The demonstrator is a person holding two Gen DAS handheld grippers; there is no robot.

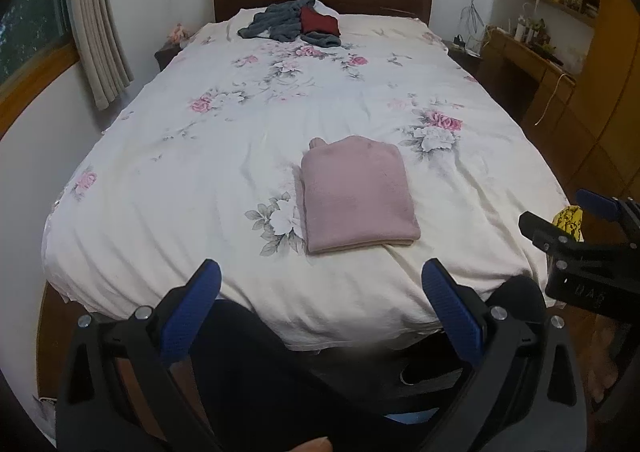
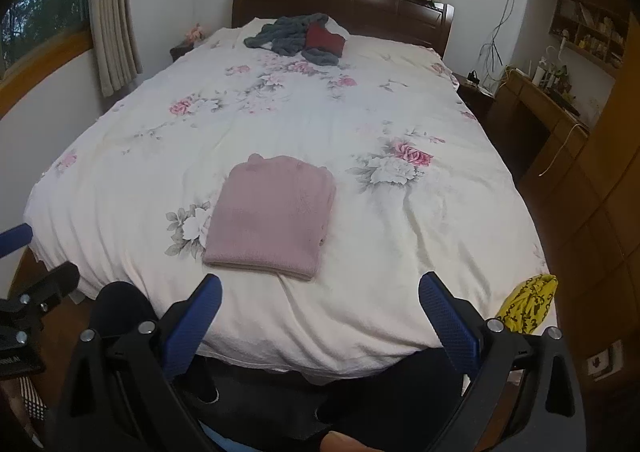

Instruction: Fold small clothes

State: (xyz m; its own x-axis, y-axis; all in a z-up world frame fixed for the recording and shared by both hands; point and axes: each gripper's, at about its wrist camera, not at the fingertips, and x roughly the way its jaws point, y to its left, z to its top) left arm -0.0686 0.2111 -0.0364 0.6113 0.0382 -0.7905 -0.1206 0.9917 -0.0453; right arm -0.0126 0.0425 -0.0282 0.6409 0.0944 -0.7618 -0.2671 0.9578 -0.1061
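A pink garment (image 1: 358,194) (image 2: 272,216) lies folded into a neat rectangle on the near part of the bed, on the floral white cover (image 1: 240,156) (image 2: 360,232). My left gripper (image 1: 320,280) is open and held back off the foot of the bed, short of the garment, nothing between its blue pads (image 1: 192,312). My right gripper (image 2: 320,292) is open too, likewise pulled back from the bed's edge and empty. In the left wrist view the right gripper (image 1: 560,220) shows at the right edge. Unfolded grey and dark red clothes (image 1: 298,24) (image 2: 308,36) lie at the headboard.
A yellow patterned cloth (image 2: 528,304) (image 1: 568,218) sits at the bed's near right corner. A wooden desk and shelves (image 2: 560,104) stand along the right wall, curtains (image 1: 100,20) on the left. The person's dark-trousered legs (image 1: 260,372) are below the grippers.
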